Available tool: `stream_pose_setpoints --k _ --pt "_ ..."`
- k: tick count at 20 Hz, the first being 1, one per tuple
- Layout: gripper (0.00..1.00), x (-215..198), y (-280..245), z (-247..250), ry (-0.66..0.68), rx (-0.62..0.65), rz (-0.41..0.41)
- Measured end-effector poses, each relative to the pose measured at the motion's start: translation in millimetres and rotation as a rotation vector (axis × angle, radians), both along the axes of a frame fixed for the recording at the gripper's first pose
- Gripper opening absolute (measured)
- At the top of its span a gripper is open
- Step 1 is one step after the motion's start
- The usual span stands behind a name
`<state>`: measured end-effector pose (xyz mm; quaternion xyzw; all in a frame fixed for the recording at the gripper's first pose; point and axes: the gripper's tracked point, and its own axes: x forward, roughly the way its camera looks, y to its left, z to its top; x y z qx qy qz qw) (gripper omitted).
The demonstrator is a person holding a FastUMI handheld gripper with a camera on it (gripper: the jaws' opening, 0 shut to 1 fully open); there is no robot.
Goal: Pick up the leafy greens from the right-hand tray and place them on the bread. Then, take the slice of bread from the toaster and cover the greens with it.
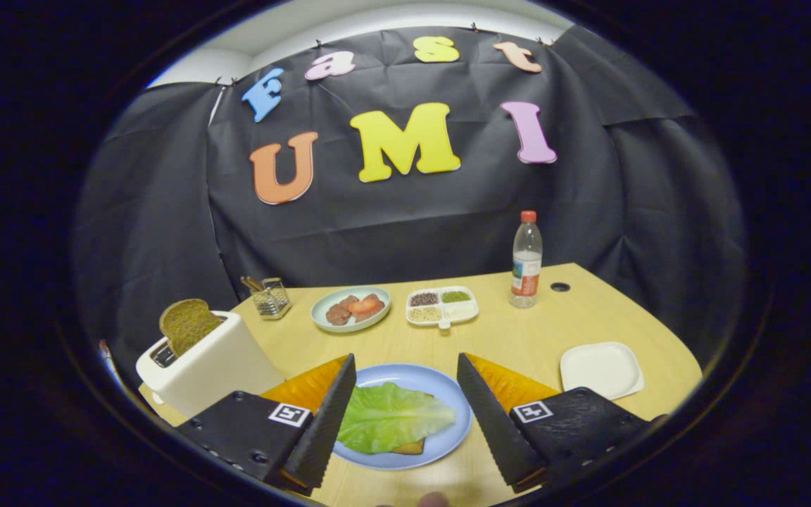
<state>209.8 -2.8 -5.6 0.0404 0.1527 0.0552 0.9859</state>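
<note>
Lettuce leaf (391,417) is lying flat on a slice of bread (412,446), and both sit on the blue plate (448,394), my landmark here. Gripper (405,370) hangs over that plate with fingers spread wide, one on each side of the leaf, gripping nothing and touching nothing as far as I can see. Left of the plate is a white toaster (212,366) with a brown bread slice (187,324) poking out the top. Right of the plate sits a bare white square tray (602,370). Beyond the plate: a dish of meat and tomato (350,308), a divided tray of seeds (442,306), and a water bottle (526,260).
</note>
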Motion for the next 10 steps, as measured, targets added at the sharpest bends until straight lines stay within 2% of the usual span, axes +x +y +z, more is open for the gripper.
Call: stream_pose_setpoints --k 2,6,10 --pt "0.95 -20 16 23 -0.049 -0.028 -0.001" --pt "0.96 -52 75 56 -0.134 0.005 0.037" --pt "0.96 -71 135 69 -0.185 -0.011 0.066"
